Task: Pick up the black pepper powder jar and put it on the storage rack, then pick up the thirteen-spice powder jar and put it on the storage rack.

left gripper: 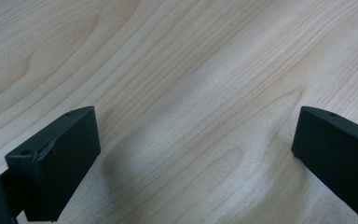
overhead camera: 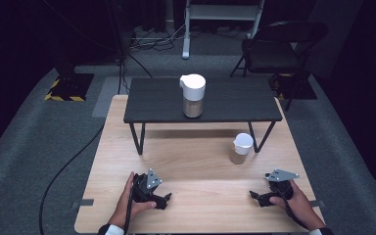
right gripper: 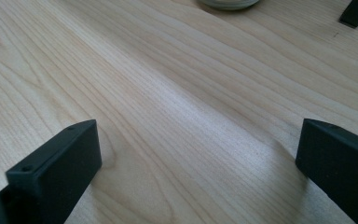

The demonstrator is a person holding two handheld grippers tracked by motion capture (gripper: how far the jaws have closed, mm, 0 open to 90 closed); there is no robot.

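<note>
My left gripper (overhead camera: 165, 199) rests low over the near left part of the light wooden table (overhead camera: 196, 166), held by a hand. Its jaws stand wide apart over bare wood in the left gripper view (left gripper: 196, 135). My right gripper (overhead camera: 255, 197) sits near the front right, also hand-held and open, with nothing between its jaws (right gripper: 198, 144). A small beige cup with a white spouted top (overhead camera: 240, 148) stands on the wood ahead of the right gripper; its base (right gripper: 226, 3) shows at the top of the right gripper view. A taller white-lidded jar (overhead camera: 192, 95) stands on the dark riser.
A low dark riser shelf (overhead camera: 235, 100) on thin black legs spans the far half of the table; one foot (right gripper: 356, 11) shows in the right gripper view. Behind the table are a black chair (overhead camera: 279, 46), cables on grey carpet and a stand base.
</note>
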